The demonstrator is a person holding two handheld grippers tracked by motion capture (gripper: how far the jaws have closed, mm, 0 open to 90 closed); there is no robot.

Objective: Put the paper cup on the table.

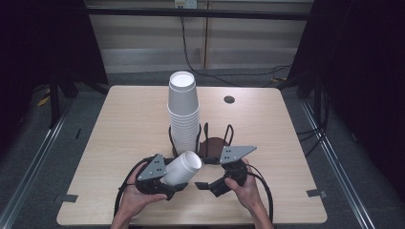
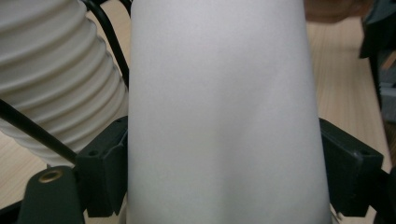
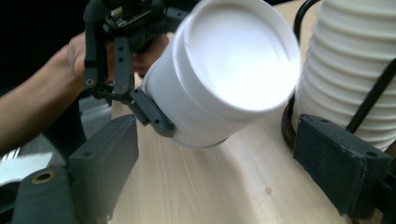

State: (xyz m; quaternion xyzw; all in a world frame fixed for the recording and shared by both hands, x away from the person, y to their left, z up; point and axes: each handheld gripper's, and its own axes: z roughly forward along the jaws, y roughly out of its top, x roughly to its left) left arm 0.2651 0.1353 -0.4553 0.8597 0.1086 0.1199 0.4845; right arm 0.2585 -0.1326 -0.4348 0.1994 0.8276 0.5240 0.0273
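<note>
A tall stack of upturned white paper cups (image 1: 183, 112) stands in a black wire holder (image 1: 217, 140) at the middle of the table. My left gripper (image 1: 176, 176) is shut on a single white cup (image 1: 184, 167), which lies tilted with its closed base pointing up and to the right. In the left gripper view both pads press the cup (image 2: 219, 107) on its sides, with the ribbed stack (image 2: 51, 79) beside it. My right gripper (image 1: 205, 172) stands open just right of the cup, nothing between its jaws. The right gripper view faces the cup's base (image 3: 233, 65) with the stack (image 3: 355, 70) at right.
The wooden table (image 1: 119, 124) has a dark cable hole (image 1: 229, 99) at the back right. The holder's brown base (image 1: 215, 144) lies right of the stack. Cables trail from both grippers toward the front edge. Dark curtains and a floor rail flank the table.
</note>
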